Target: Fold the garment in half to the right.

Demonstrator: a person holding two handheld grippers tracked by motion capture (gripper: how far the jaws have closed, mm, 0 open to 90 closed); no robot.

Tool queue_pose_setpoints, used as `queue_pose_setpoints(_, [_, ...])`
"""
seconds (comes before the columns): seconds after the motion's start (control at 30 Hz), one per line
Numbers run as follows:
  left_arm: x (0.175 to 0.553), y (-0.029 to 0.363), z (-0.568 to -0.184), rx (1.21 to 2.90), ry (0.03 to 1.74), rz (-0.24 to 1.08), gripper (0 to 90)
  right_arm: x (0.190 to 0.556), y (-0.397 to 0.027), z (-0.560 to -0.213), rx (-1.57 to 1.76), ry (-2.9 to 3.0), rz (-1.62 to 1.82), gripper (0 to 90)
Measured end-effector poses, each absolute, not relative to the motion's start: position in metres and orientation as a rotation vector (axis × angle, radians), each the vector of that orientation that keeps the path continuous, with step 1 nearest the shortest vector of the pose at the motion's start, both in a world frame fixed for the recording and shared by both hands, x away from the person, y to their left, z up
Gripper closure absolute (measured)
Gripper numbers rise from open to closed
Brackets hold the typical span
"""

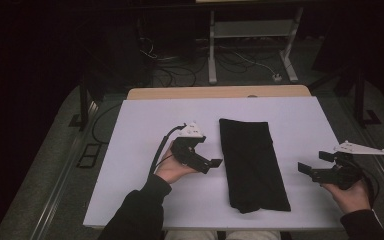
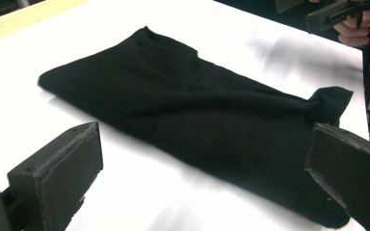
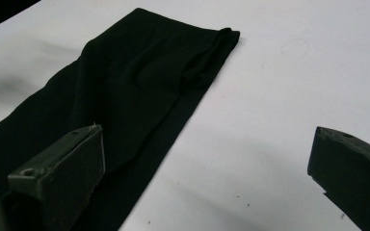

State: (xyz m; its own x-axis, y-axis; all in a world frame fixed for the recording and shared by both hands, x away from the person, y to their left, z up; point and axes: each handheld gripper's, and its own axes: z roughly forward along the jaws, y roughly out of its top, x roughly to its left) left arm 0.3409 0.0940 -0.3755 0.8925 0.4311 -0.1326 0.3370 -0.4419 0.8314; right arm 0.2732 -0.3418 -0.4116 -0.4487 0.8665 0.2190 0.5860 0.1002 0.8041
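A black cloth [image 1: 252,165], folded into a long strip, lies flat in the middle of the white table [image 1: 130,150], running from far to near. My left gripper [image 1: 211,164] is held just left of the cloth, jaws pointing at it and open. In the left gripper view the cloth [image 2: 188,96] stretches across beyond the left gripper [image 2: 204,144], whose jaws stand wide apart and hold nothing. My right gripper [image 1: 314,161] hovers to the right of the cloth, clear of it. In the right gripper view its own jaws [image 3: 209,144] are spread wide, with the cloth [image 3: 139,72] ahead on the left.
A wooden strip [image 1: 220,92] borders the table's far edge. Beyond it stand a white metal frame [image 1: 252,30] and loose cables [image 1: 180,70] on the floor. Bare white surface lies on both sides of the cloth. The other hand and right gripper [image 2: 337,12] appear far off in the left gripper view.
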Motion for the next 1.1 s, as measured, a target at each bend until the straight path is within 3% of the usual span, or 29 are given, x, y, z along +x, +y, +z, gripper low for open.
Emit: queue_pose_setpoints(1.1, [0.329,0.189,-0.389,2.013,0.740,0.209,0.0,0.273,-0.341,-0.414,1.434,2.076,1.280,0.0])
